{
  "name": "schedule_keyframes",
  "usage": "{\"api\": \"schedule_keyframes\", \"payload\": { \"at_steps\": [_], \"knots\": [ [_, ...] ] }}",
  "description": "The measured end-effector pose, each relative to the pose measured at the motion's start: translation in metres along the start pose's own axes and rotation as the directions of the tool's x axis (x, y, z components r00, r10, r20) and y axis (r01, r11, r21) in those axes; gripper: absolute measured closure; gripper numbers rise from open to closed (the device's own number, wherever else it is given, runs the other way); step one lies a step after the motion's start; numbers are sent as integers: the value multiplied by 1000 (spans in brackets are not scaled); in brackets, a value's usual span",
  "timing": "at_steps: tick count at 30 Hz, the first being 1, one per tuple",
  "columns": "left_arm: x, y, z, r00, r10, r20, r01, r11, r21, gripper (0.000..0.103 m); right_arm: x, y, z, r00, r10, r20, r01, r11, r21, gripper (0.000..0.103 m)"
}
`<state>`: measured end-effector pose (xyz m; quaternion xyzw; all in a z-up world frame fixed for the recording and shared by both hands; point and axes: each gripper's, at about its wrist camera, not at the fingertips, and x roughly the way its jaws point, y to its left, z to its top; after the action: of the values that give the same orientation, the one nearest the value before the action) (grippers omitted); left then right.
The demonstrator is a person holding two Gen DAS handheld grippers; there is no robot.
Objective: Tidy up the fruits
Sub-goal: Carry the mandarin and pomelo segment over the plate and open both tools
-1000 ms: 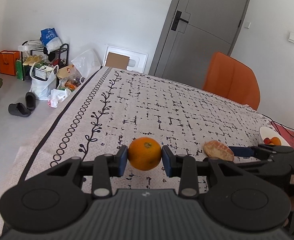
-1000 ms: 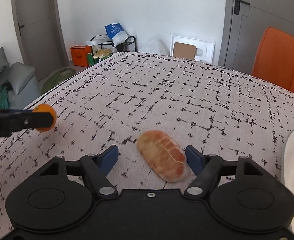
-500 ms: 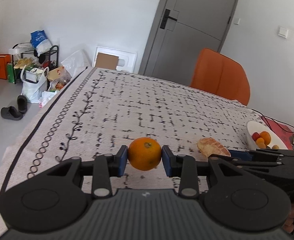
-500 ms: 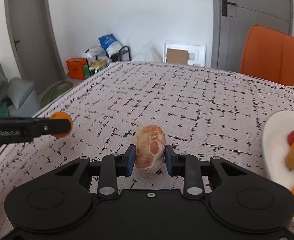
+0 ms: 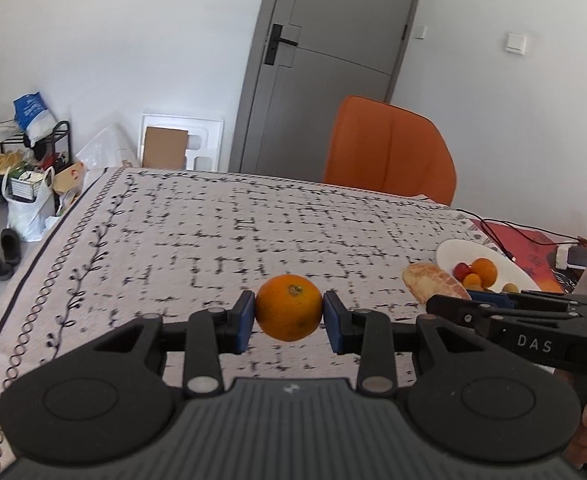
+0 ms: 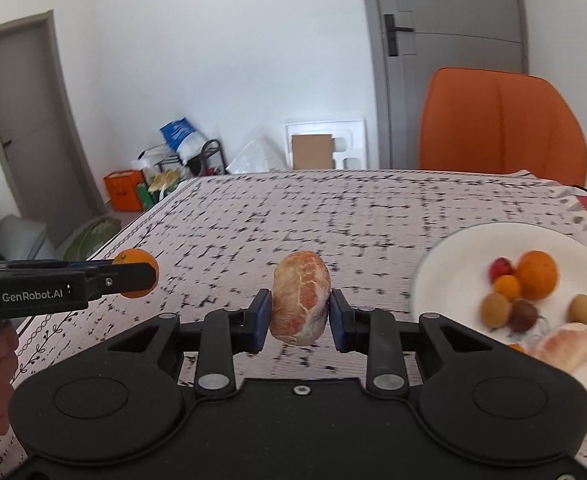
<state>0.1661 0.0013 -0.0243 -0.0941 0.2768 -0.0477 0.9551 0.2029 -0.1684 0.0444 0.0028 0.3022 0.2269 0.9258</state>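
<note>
My left gripper (image 5: 288,317) is shut on an orange (image 5: 288,306) and holds it above the patterned tablecloth. My right gripper (image 6: 300,316) is shut on a peeled grapefruit piece (image 6: 300,297) and holds it in the air, left of a white plate (image 6: 445,264). The plate holds an orange (image 6: 537,274), several small fruits and another peeled piece (image 6: 569,344). In the left wrist view the plate (image 5: 449,252) lies at the right, with the right gripper and its piece (image 5: 433,286) in front of it. The left gripper with its orange (image 6: 135,274) shows at the left of the right wrist view.
An orange chair (image 5: 389,152) stands at the table's far side before a grey door (image 5: 325,68). A red mat with cables (image 5: 525,240) lies right of the plate. Bags and a shoe rack (image 5: 25,168) sit on the floor at the left.
The right gripper closed on the peeled grapefruit piece and lifted it off the cloth. Both grippers moved right, toward the plate, the left one still holding the orange.
</note>
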Motion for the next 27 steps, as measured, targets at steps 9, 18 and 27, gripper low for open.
{"api": "schedule_keyframes", "payload": {
  "at_steps": [9, 18, 27],
  "knots": [
    [9, -30, 4, 999, -43, -1, 43, 998, 43, 68, -20, -30, -7, 998, -48, 34, 46, 997, 55, 74],
    [16, -57, 6, 997, -82, -4, 82, 993, 85, 68, -36, -57, -17, 994, -95, 45, 90, 991, 104, 74],
    [25, -80, 7, 994, -105, -16, 106, 986, 125, 68, -47, -82, -27, 988, -144, 49, 135, 979, 153, 68]
  ]
}}
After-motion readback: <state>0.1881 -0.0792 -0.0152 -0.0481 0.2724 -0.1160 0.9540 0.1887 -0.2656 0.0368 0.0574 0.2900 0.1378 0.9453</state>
